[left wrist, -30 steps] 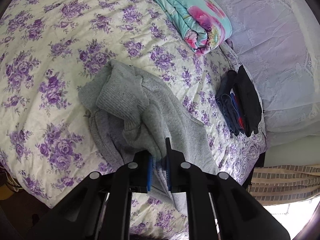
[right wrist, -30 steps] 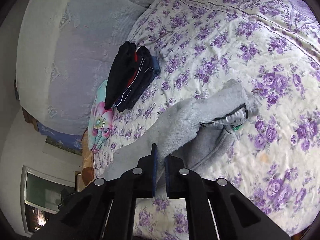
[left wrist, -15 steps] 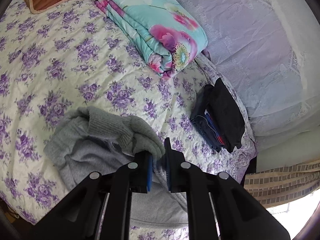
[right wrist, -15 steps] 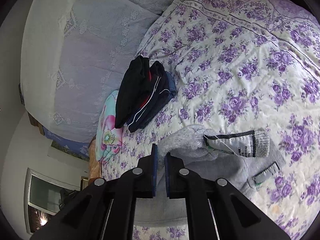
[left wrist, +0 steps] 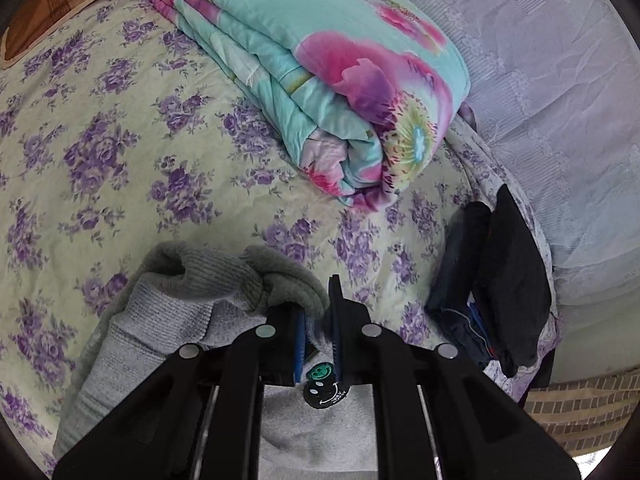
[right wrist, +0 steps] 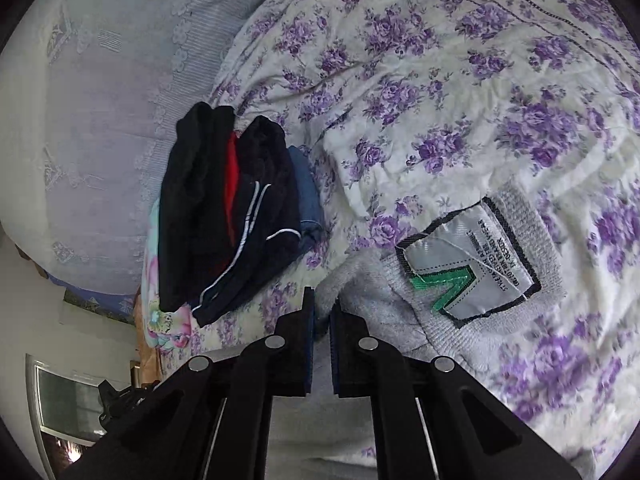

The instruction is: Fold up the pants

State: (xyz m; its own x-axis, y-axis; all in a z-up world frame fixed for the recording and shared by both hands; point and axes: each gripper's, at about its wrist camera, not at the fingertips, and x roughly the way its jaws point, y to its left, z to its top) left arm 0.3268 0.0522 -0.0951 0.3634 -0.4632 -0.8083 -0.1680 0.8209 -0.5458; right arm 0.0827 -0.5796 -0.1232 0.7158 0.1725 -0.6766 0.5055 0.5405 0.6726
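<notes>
The grey fleece pants [left wrist: 168,312] lie bunched on the floral bedspread [left wrist: 100,140], close under both cameras. My left gripper [left wrist: 318,312] is shut on a fold of the grey fabric; a round black smiley patch [left wrist: 326,386] shows between the fingers. My right gripper [right wrist: 322,316] is shut on another edge of the pants [right wrist: 380,304]. The waistband with its white and green label [right wrist: 468,256] lies turned out just right of it.
A folded turquoise and pink quilt [left wrist: 332,92] lies ahead of the left gripper. A stack of folded dark clothes [left wrist: 492,284], also in the right wrist view [right wrist: 236,208], sits at the bed's edge by a pale lace-covered surface [left wrist: 552,80].
Both grippers moved forward across the bed carrying the grey fabric, folding it over itself. The quilt and dark stack came closer. The waistband label now lies face up beside the right gripper.
</notes>
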